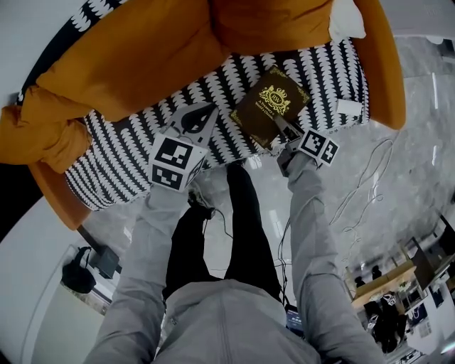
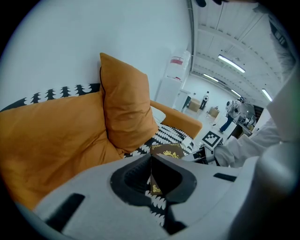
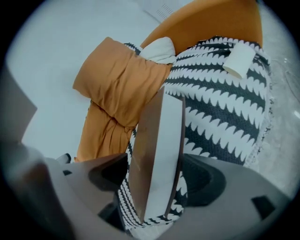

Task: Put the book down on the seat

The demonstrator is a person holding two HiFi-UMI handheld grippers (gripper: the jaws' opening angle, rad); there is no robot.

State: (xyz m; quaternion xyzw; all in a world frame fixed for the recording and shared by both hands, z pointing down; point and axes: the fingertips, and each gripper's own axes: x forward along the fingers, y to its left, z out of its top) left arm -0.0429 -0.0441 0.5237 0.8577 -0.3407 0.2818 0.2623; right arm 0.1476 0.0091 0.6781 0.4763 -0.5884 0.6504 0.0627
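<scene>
A brown book (image 1: 270, 105) with a gold crest lies on the black-and-white patterned seat (image 1: 135, 156) of an orange sofa, near its front edge. My right gripper (image 1: 279, 125) reaches the book's near edge from the front. In the right gripper view the book (image 3: 159, 136) stands edge-on between the jaws of the right gripper (image 3: 155, 159). Seat fabric shows in a narrow gap on each side of it, so the jaws are open. My left gripper (image 1: 212, 109) hovers over the seat just left of the book, shut and empty. From the left gripper (image 2: 151, 157) the book (image 2: 166, 150) shows just beyond the jaws.
Large orange cushions (image 1: 142, 57) fill the sofa's back and left side, and an orange armrest (image 1: 387, 64) bounds the right. A small white roll (image 1: 348, 108) lies on the seat's right end, a white pillow (image 1: 347, 20) behind it. Cables (image 1: 370, 185) trail over the floor.
</scene>
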